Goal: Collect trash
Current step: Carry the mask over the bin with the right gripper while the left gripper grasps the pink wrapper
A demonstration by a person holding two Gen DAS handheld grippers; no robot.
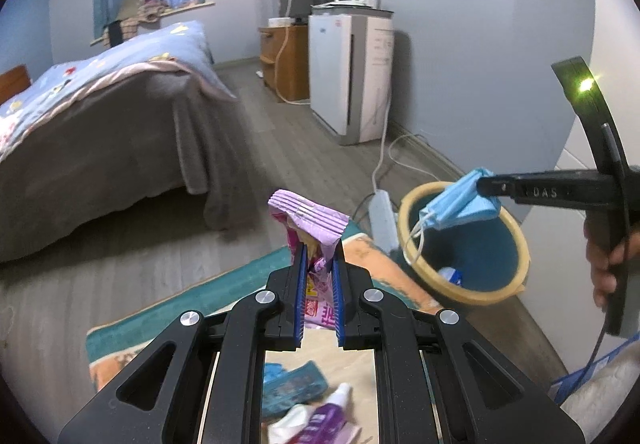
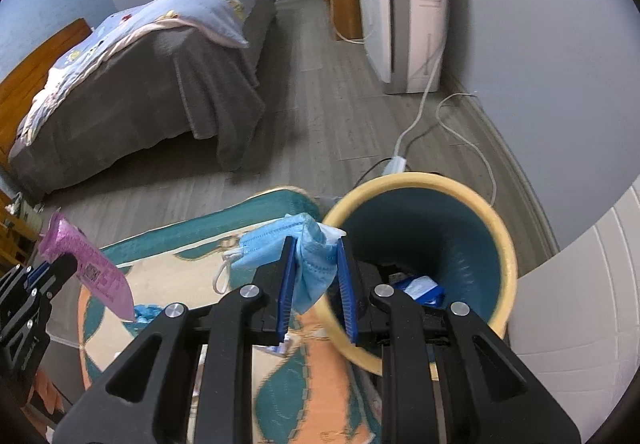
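At lower centre of the right wrist view, the right tool (image 2: pixel 314 276) clamps a mask (image 2: pixel 280 244) at the bin (image 2: pixel 502 240) rim, its mouth just right and beyond, while the left tool (image 1: pixel 320 280), farther left, grips a wrapper (image 1: pixel 308 222) short of the bin.

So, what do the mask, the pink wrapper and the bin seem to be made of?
Mask: soft non-woven fabric, matte light blue; it shows pleats, a stitched edge and a white elastic loop.
Wrapper: thin plastic film, probably foil-lined, glossy pink; its end is crimped and it creases sharply.
Bin: likely plastic, teal ribbed wall with a smooth cream rim, slightly shiny.
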